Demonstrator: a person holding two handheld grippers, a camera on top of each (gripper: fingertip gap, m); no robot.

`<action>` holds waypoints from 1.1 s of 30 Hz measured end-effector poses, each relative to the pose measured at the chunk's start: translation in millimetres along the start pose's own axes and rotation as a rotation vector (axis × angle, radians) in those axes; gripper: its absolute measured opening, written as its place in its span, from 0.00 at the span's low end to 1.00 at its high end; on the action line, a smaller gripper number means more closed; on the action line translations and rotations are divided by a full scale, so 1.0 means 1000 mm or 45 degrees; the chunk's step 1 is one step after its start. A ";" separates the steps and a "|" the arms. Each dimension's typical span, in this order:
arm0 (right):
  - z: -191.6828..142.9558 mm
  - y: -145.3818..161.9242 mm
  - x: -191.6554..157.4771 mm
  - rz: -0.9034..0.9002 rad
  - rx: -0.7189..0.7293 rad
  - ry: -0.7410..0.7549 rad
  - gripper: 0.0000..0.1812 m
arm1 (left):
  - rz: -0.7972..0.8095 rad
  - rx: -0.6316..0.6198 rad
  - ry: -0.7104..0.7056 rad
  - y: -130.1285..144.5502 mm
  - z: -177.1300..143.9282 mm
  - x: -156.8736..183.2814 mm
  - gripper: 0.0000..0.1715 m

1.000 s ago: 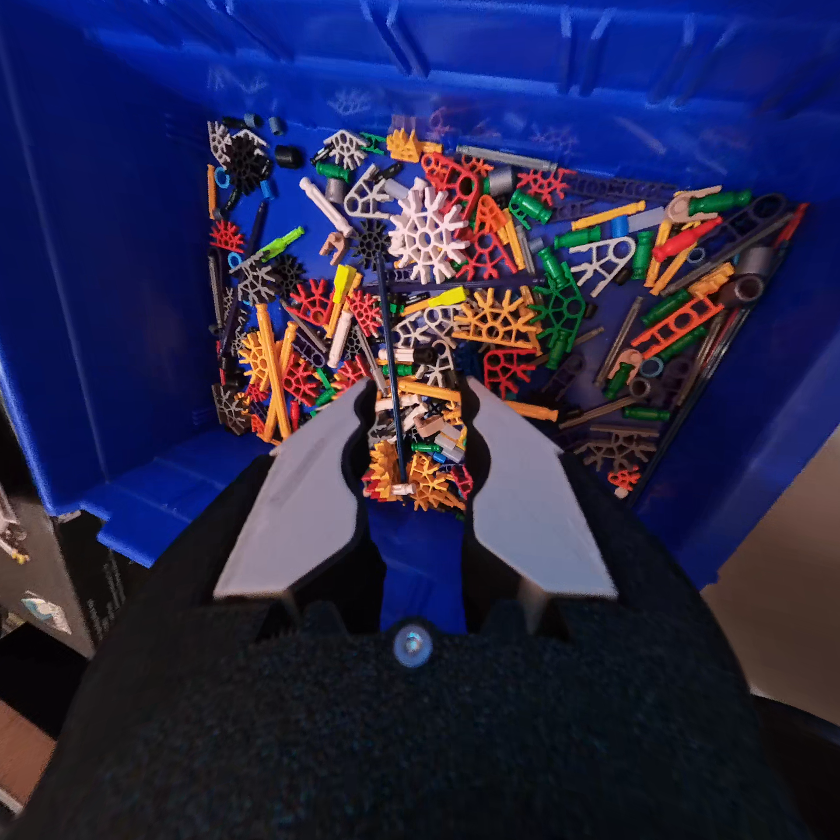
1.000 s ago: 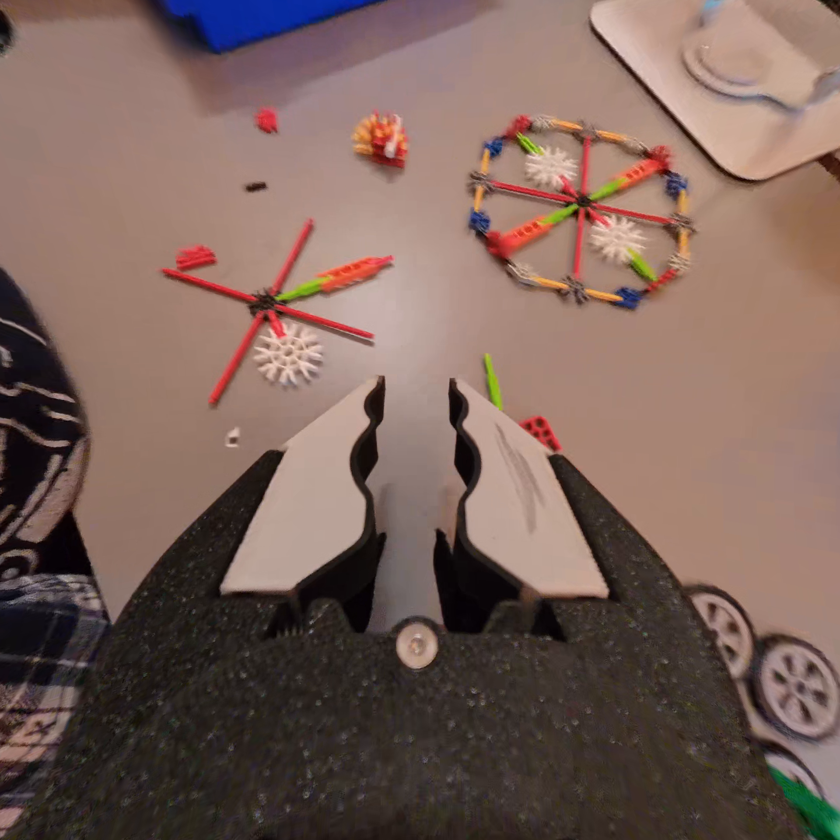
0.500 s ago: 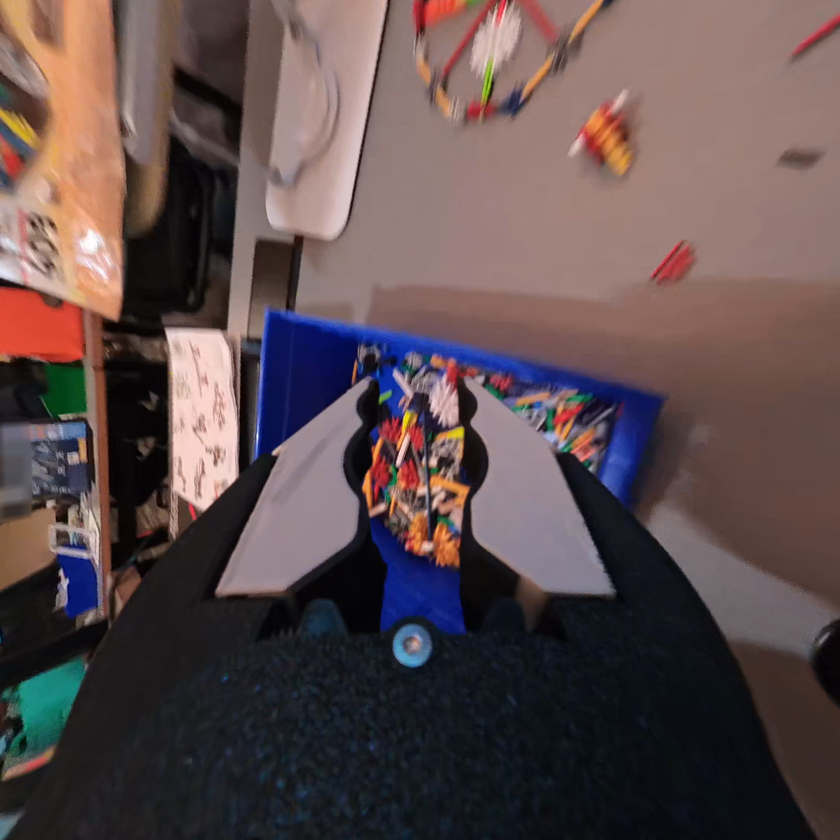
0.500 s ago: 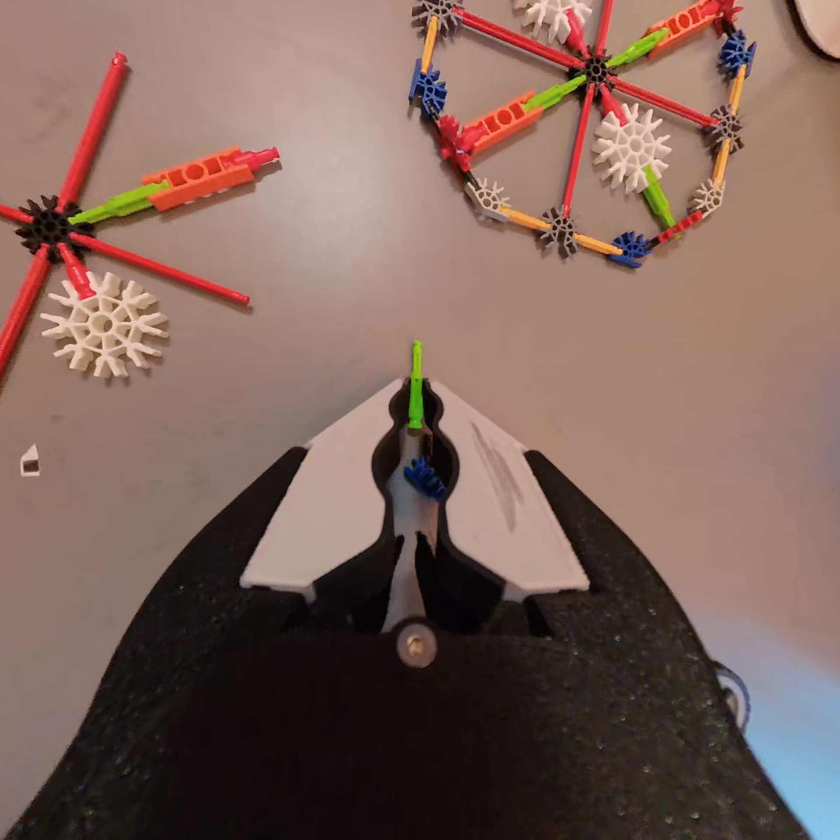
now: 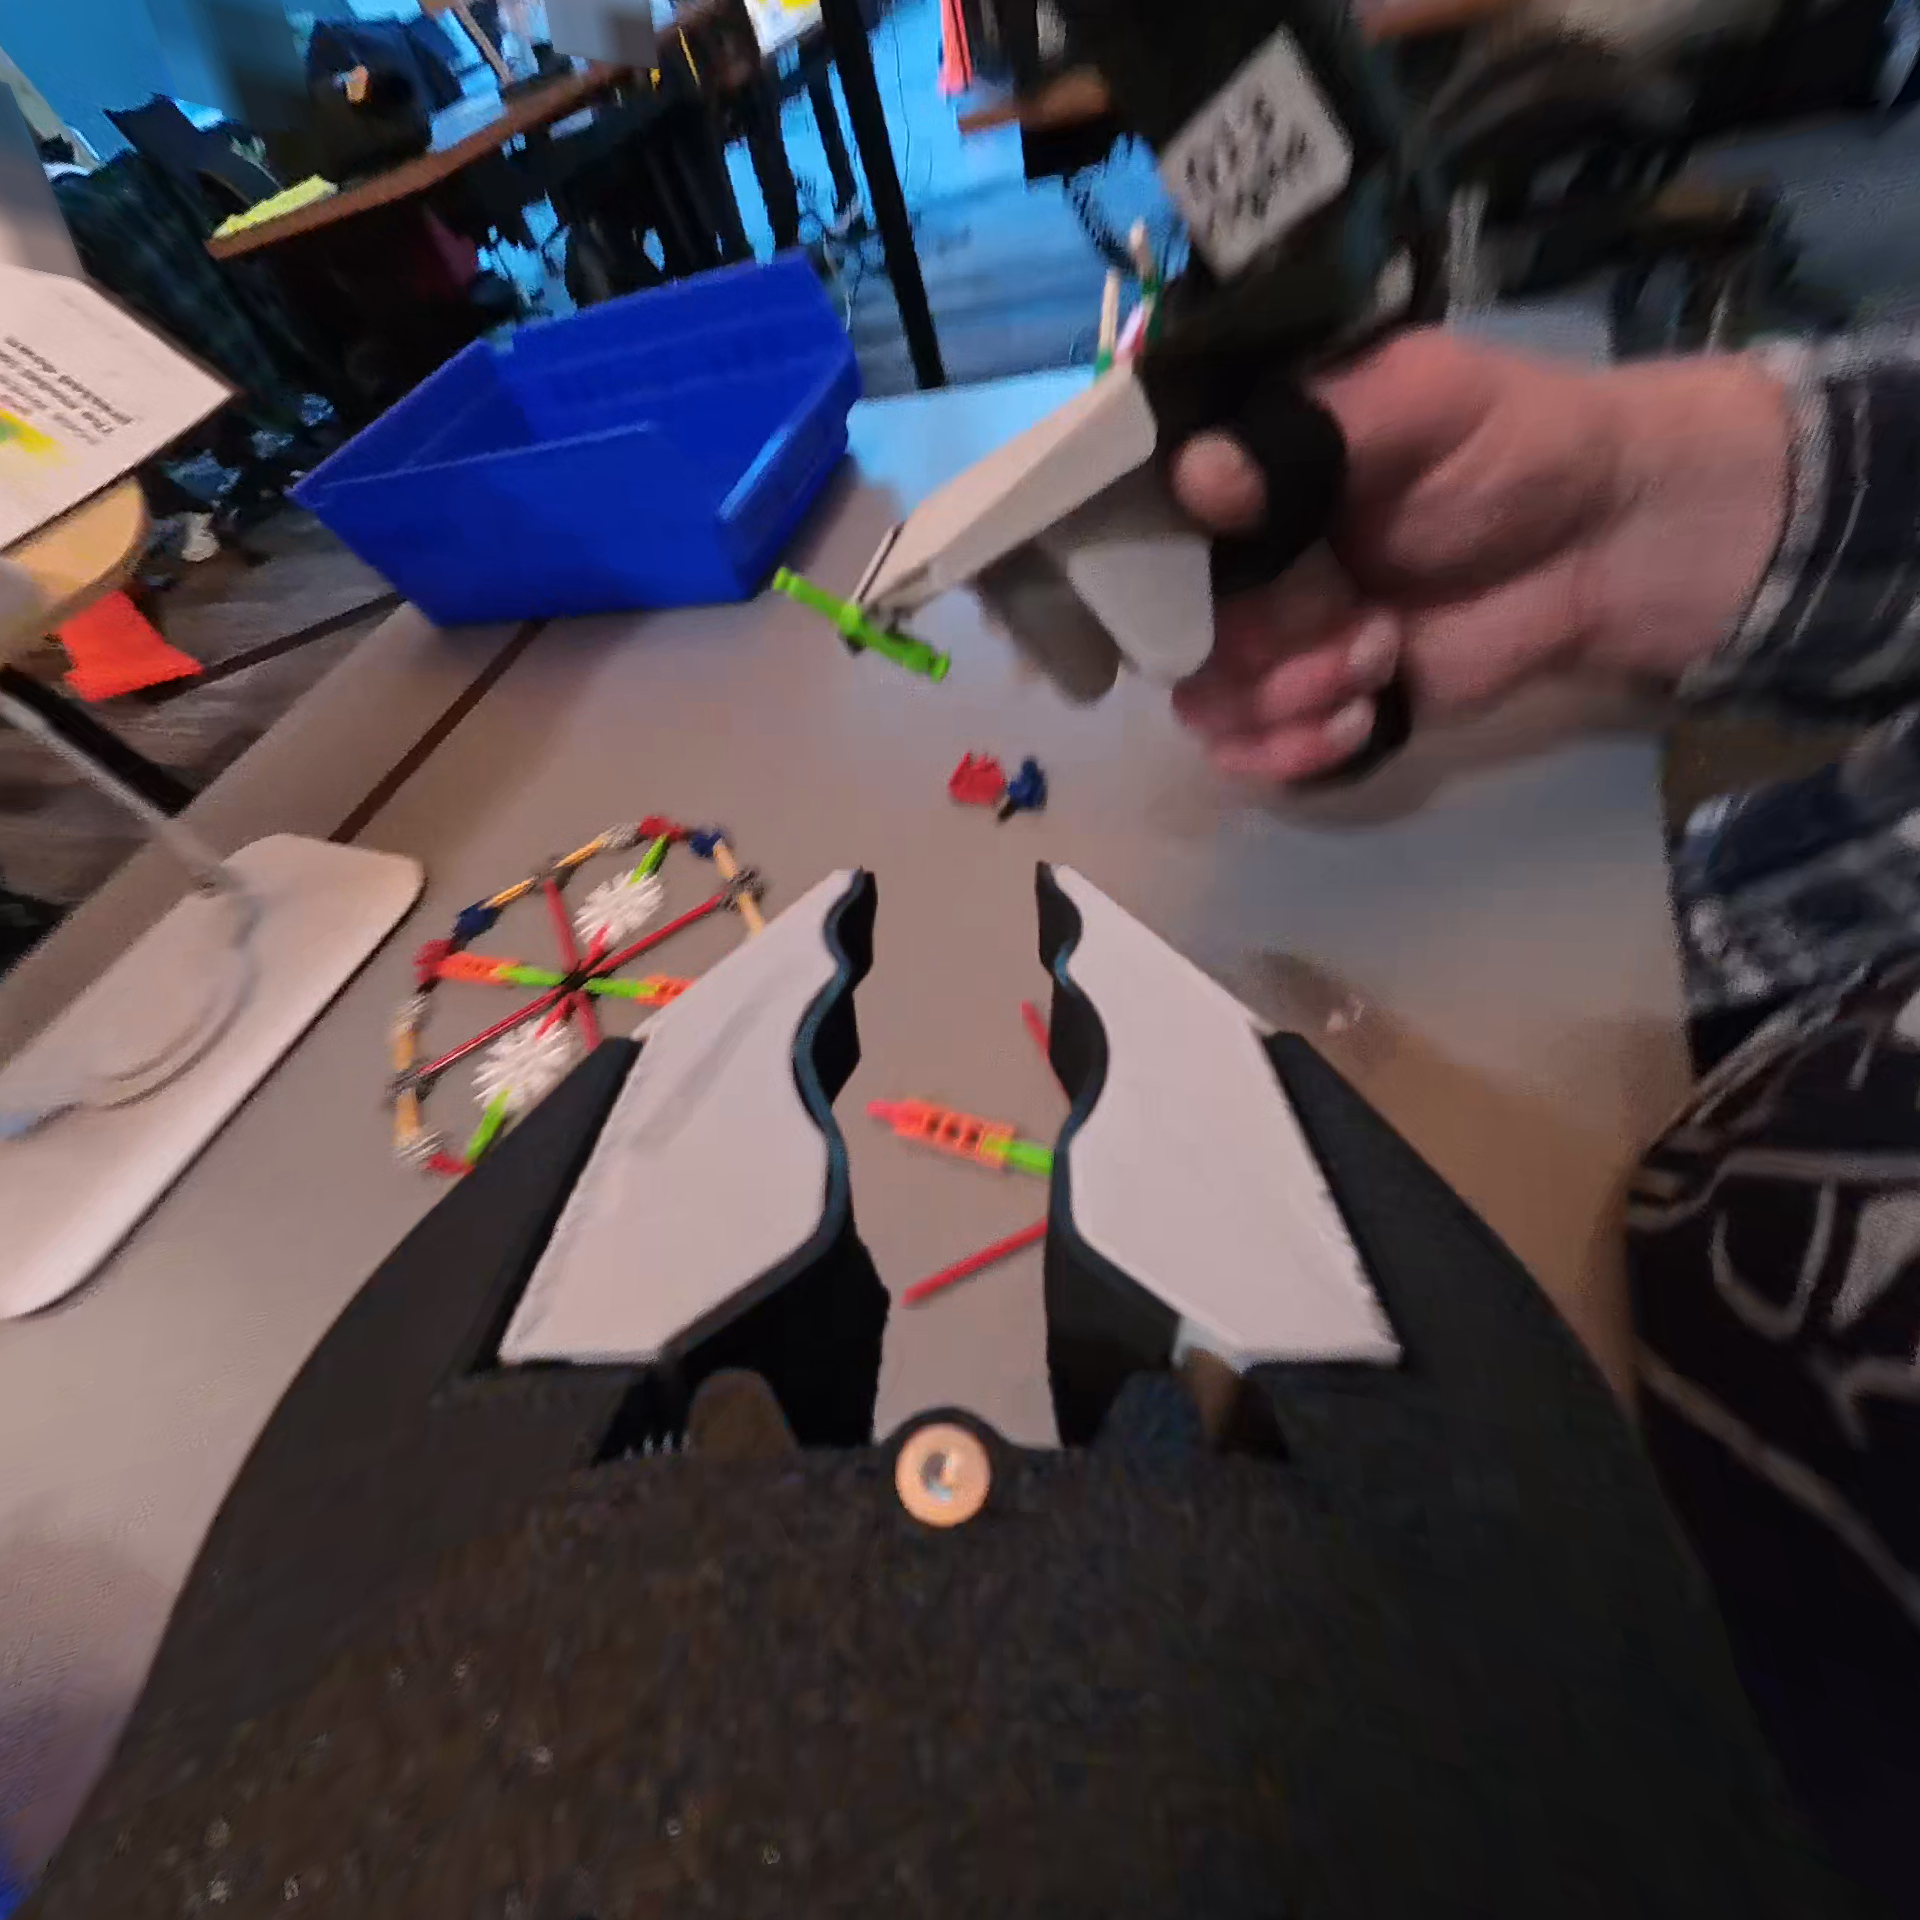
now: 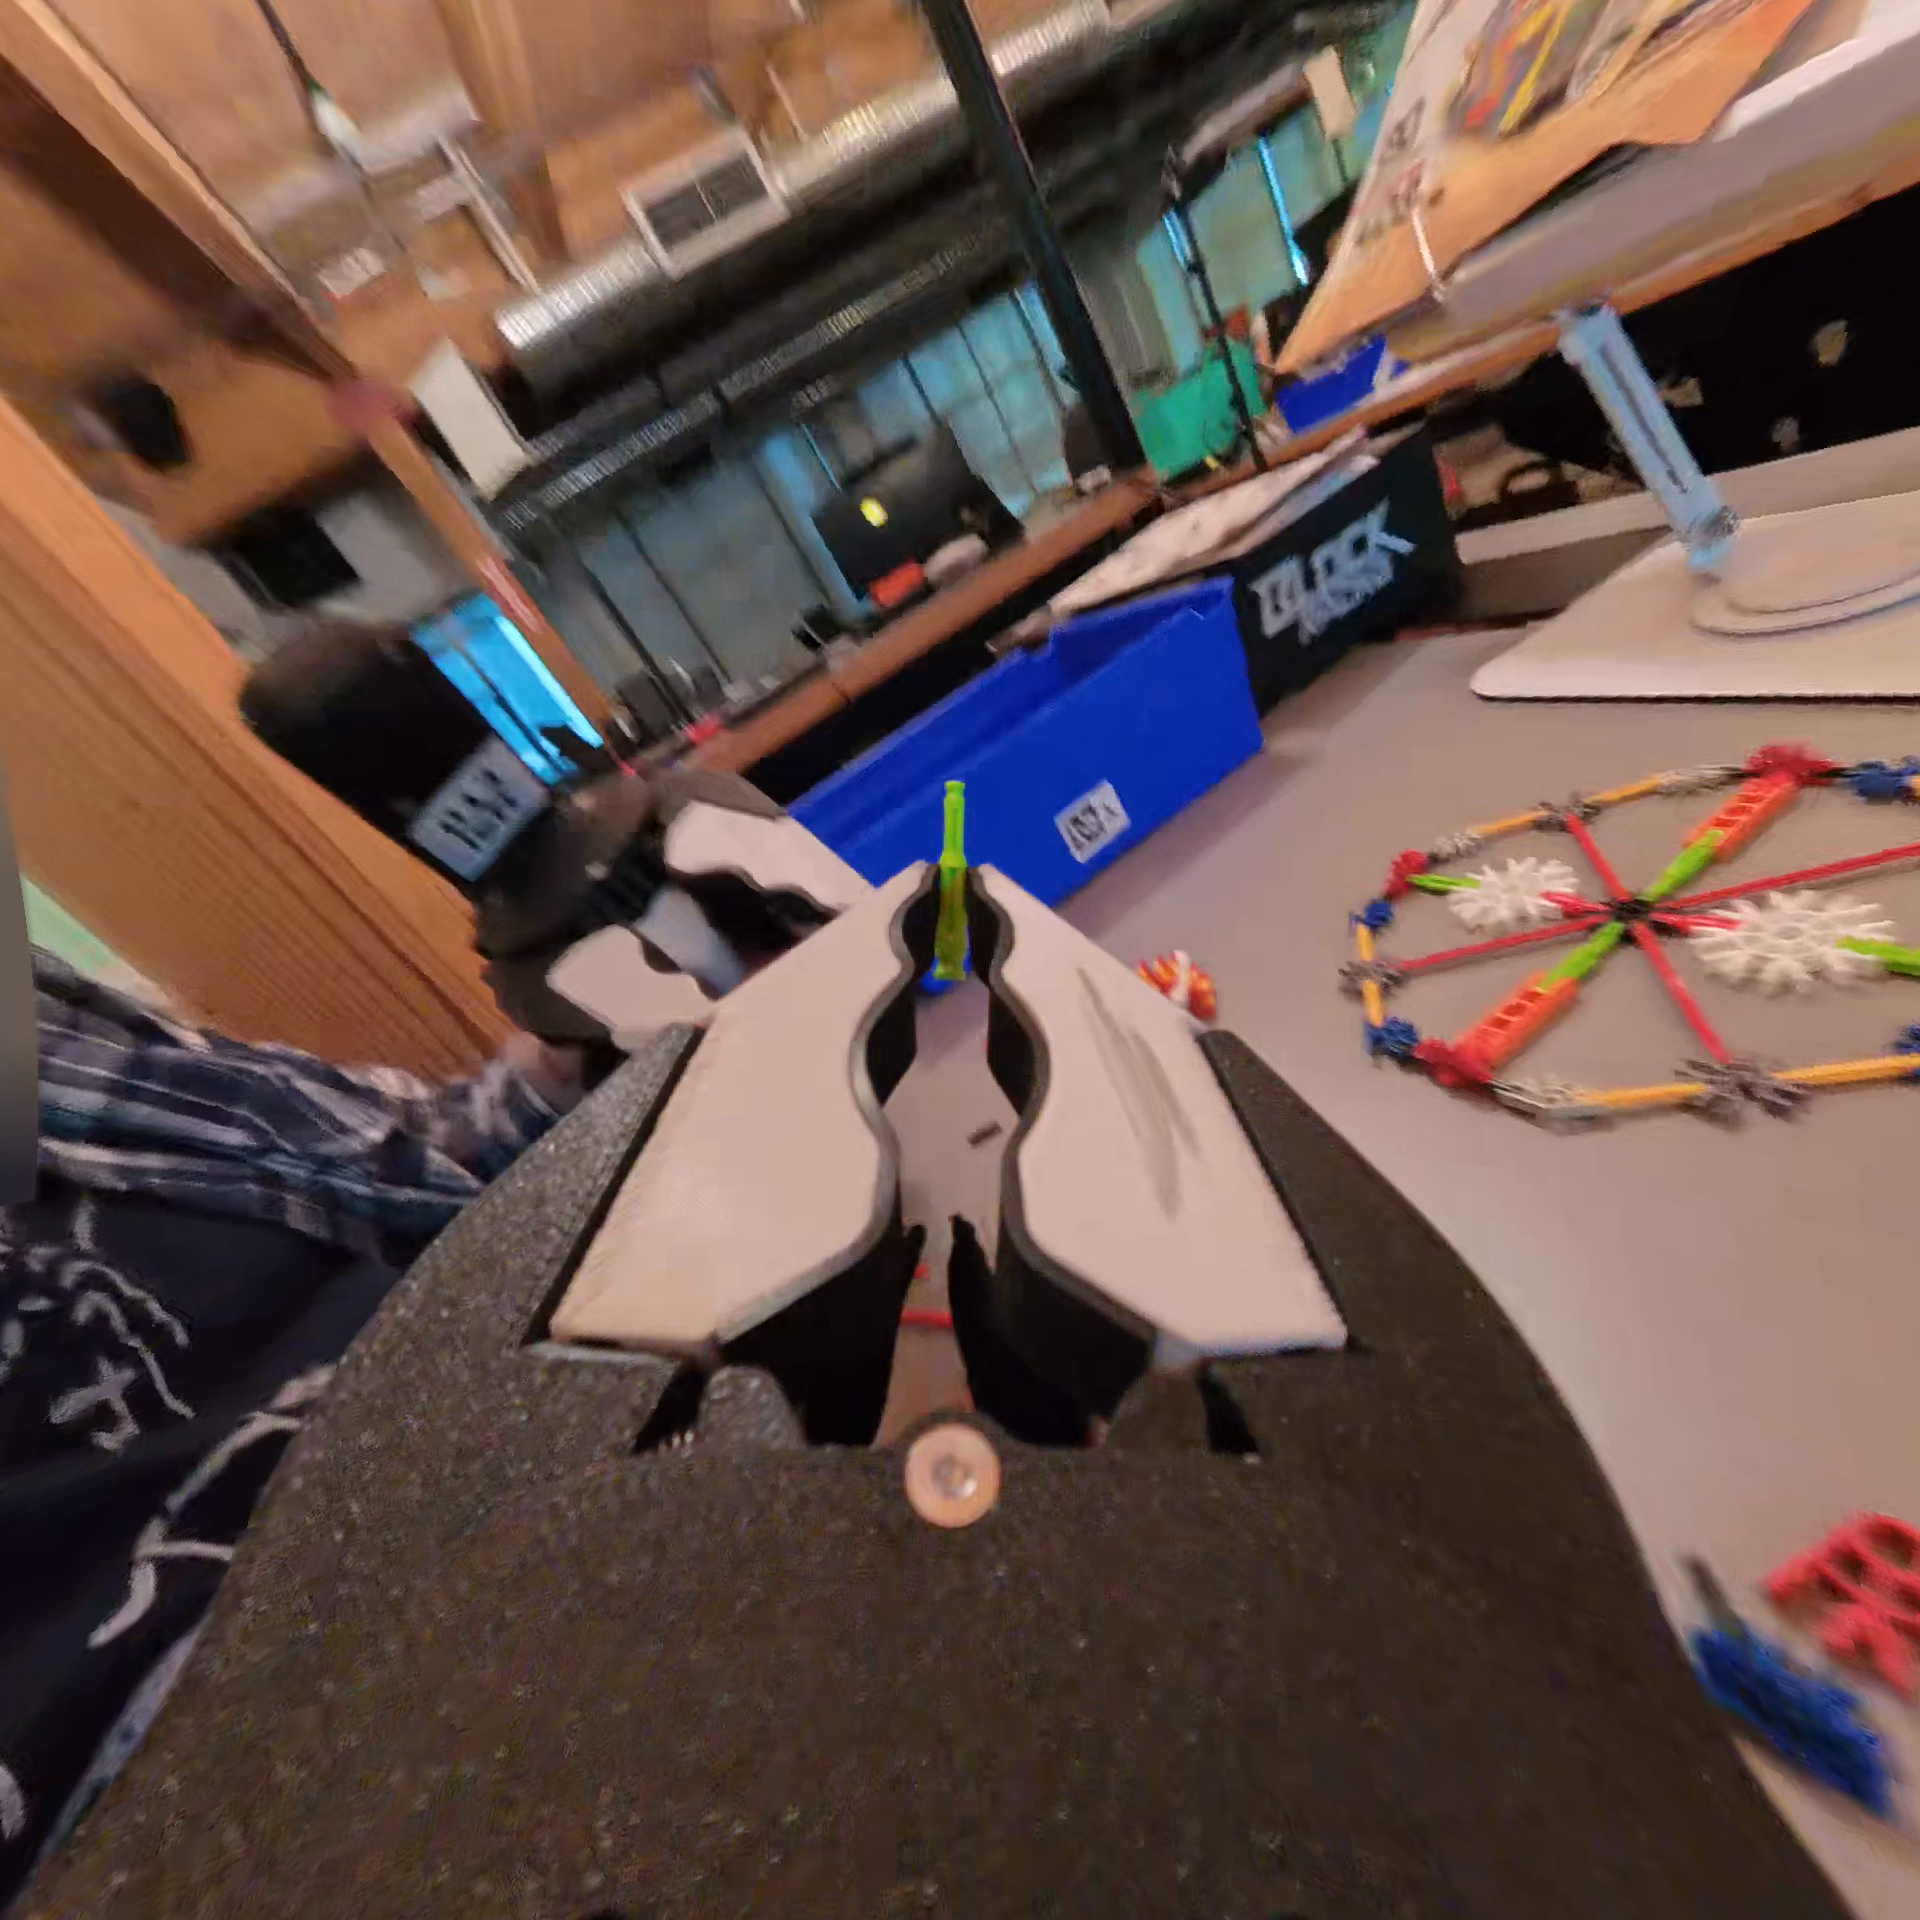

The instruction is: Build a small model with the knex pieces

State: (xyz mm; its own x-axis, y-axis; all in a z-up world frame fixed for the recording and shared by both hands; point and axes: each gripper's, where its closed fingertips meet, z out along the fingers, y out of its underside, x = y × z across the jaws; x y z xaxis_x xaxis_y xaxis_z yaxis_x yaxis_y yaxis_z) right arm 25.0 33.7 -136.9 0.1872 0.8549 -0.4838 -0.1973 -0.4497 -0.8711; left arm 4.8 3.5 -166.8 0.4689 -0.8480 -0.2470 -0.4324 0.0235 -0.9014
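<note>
Lifted off the table since earlier, the green rod (image 6: 952,894) is pinched lengthwise at the right gripper (image 6: 952,883) tips; the left gripper (image 5: 954,904) is held open, empty, nearby.

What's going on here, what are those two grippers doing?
A person holds a gripper in each hand over a grey table. The right gripper is shut on a lime green rod, lifted off the table. The left gripper is open and empty, above an orange and green piece. A finished wheel and a blue bin sit nearby.
</note>
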 end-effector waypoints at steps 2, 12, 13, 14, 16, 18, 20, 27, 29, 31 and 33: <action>0.003 -0.003 -0.008 0.045 0.090 -0.068 0.02 | -0.120 0.089 0.045 -0.010 0.013 0.006 0.18; 0.007 0.002 -0.025 0.116 0.198 -0.212 0.02 | -0.550 0.397 0.316 -0.040 0.018 0.008 0.10; 0.007 0.003 -0.027 0.113 0.192 -0.218 0.02 | -0.579 0.399 0.330 -0.039 0.018 0.007 0.06; 0.007 0.004 -0.027 0.101 0.184 -0.215 0.02 | -0.602 0.394 0.356 -0.037 0.018 0.007 0.05; 0.006 0.006 -0.027 0.090 0.172 -0.215 0.02 | -0.609 0.390 0.389 -0.035 0.017 0.008 0.04; 0.006 0.009 -0.026 0.082 0.149 -0.209 0.02 | -0.581 0.353 0.380 -0.031 0.019 0.008 0.03; 0.005 0.015 -0.022 0.038 0.085 -0.161 0.03 | -0.519 0.283 0.347 -0.024 0.021 0.006 0.03; -0.011 0.021 -0.014 -0.679 -0.354 0.166 0.12 | 0.124 -0.135 0.084 0.007 0.022 -0.009 0.02; -0.010 0.023 -0.015 -0.849 -0.495 0.208 0.12 | 0.339 -0.245 0.025 0.012 0.024 -0.009 0.02; -0.007 0.033 -0.011 -0.974 -0.650 0.234 0.12 | 0.466 -0.324 0.004 0.015 0.028 -0.007 0.03; -0.005 0.041 -0.002 -1.046 -0.758 0.275 0.11 | 0.535 -0.367 0.013 0.019 0.031 -0.005 0.03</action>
State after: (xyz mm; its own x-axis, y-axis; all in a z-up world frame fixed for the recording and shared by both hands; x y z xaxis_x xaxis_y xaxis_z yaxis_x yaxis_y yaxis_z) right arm 21.7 12.4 -171.9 0.2293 0.9176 0.3246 0.5658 0.1457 -0.8116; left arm 17.6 24.7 -194.0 0.2020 -0.8020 -0.5621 -0.7776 0.2176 -0.5899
